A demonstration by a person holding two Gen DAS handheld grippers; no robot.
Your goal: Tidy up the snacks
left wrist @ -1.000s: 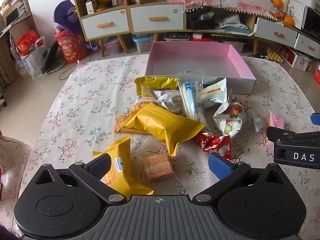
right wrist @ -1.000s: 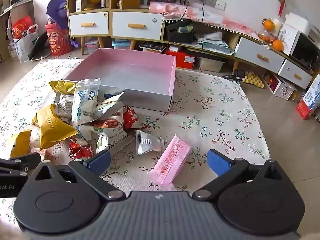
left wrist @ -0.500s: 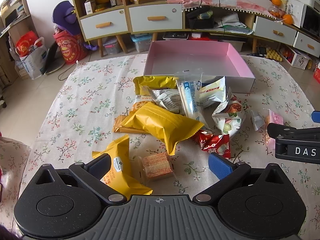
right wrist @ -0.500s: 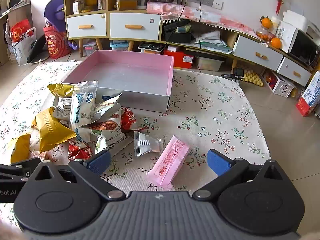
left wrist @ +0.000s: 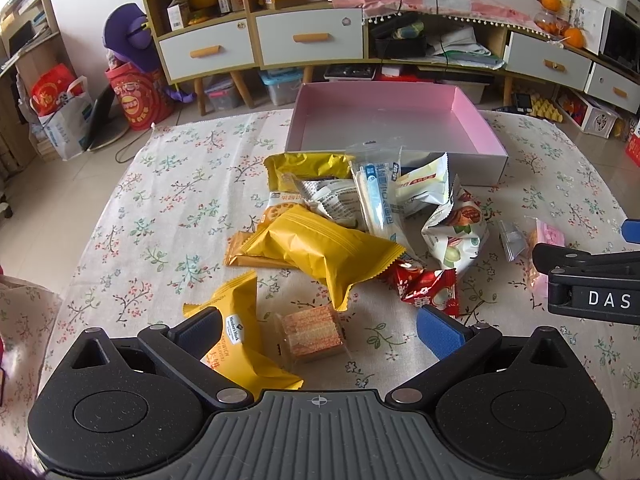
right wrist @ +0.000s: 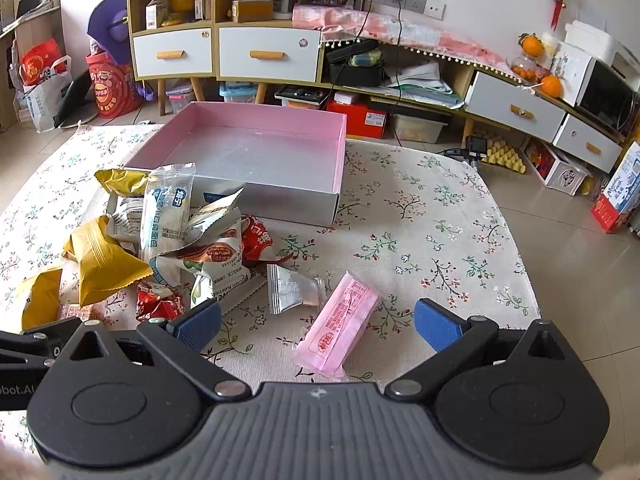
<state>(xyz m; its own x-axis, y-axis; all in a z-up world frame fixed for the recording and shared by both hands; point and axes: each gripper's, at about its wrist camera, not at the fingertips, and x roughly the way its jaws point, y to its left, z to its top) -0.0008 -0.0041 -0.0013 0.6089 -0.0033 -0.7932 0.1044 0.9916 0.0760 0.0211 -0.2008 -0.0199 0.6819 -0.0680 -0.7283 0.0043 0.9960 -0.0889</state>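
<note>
1. My right claw (right wrist: 318, 326) is spread wide and holds nothing; the pink bar packet (right wrist: 339, 334) lies on the floral worktop (right wrist: 440, 240) straight ahead, between the two blue pads (right wrist: 436, 324), with its near end closest to me

2. That packet's long axis runs from near-left to far-right, slanted across my line of sight. Judging by this, I would need to twist the wrist so the pads close across its narrow width, not along its length

3. A small silver sachet (right wrist: 294, 288) sits just beside the packet's far-left side, near but not clearly touching; a sloppy closure could catch it too

4. My left claw (left wrist: 318, 330) is also wide open and empty. The clear-wrapped wafer block (left wrist: 314, 332) lies between its pads, with the yellow Member's Mark pack (left wrist: 240, 336) partly under the left pad

5. The pink-lined box (right wrist: 256, 152) stands open and bare at the far side of the worktop, beyond the heap of snacks (right wrist: 172, 232). From my right claw it lies ahead and a little to the left, with free cloth between it and the pink packet

6. The right claw is the nearer one to the pink packet; from the left view that packet (left wrist: 546, 240) sits far off to the right, behind the other claw's body (left wrist: 588, 284). I judge the right should take it and the left the wafer block
</note>
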